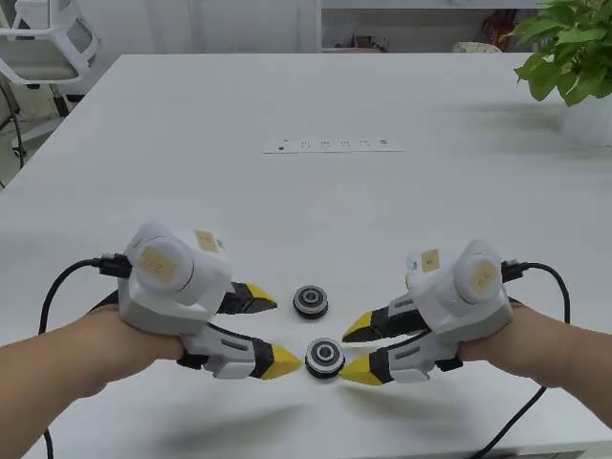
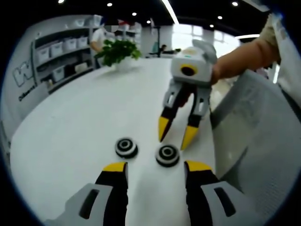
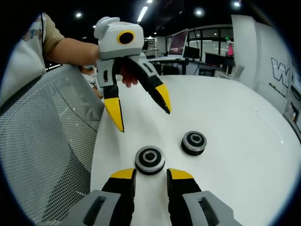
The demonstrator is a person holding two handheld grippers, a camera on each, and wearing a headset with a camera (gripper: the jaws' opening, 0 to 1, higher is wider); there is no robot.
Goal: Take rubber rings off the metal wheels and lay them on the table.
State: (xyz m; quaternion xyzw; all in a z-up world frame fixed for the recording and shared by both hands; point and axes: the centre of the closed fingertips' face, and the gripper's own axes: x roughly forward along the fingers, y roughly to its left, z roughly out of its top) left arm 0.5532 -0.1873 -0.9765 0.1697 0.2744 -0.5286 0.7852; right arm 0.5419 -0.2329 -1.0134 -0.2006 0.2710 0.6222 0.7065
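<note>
Black rubber rings (image 3: 150, 172) look seated on both metal wheels, with none loose on the white table (image 1: 287, 191), so I judge no removal done; both are left. Near wheel (image 1: 325, 357) sits between the tips of both grippers, far wheel (image 1: 311, 300) just beyond. Left gripper (image 1: 277, 333) is spread wide, empty. Right gripper (image 1: 350, 352) is parted, empty.
</note>
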